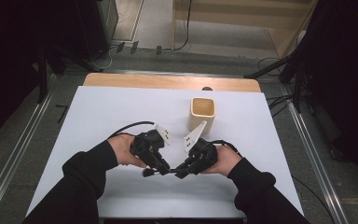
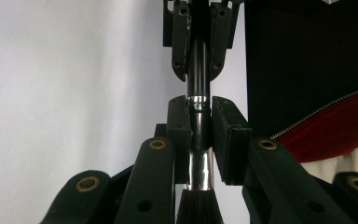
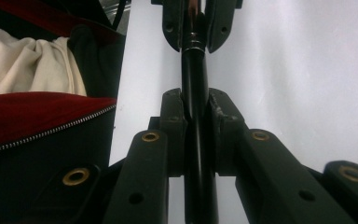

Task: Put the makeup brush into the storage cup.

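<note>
A brush point(image 1: 160, 171) with a black handle, a silver ferrule point(image 2: 200, 161) and dark bristles point(image 2: 198, 212) hangs level just above the white table point(image 1: 98, 121), near its front middle. My left gripper point(image 1: 164, 170) is shut on the ferrule, with the bristles pointing back toward its camera. From the opposite side my right gripper point(image 1: 178, 173) is shut on the black handle point(image 3: 195, 88). The two grippers face each other, their tips close together. In the left gripper view my own jaws point(image 2: 199, 112) clamp the ferrule and the right gripper point(image 2: 198, 42) grips farther along.
A beige square cup point(image 1: 201, 113) stands open and upright behind the right hand. A wooden strip point(image 1: 168, 82) edges the table's far side. Metal rails point(image 1: 310, 154) run along both sides. The person's red and black zipped jacket point(image 3: 37, 121) lies close behind the grippers.
</note>
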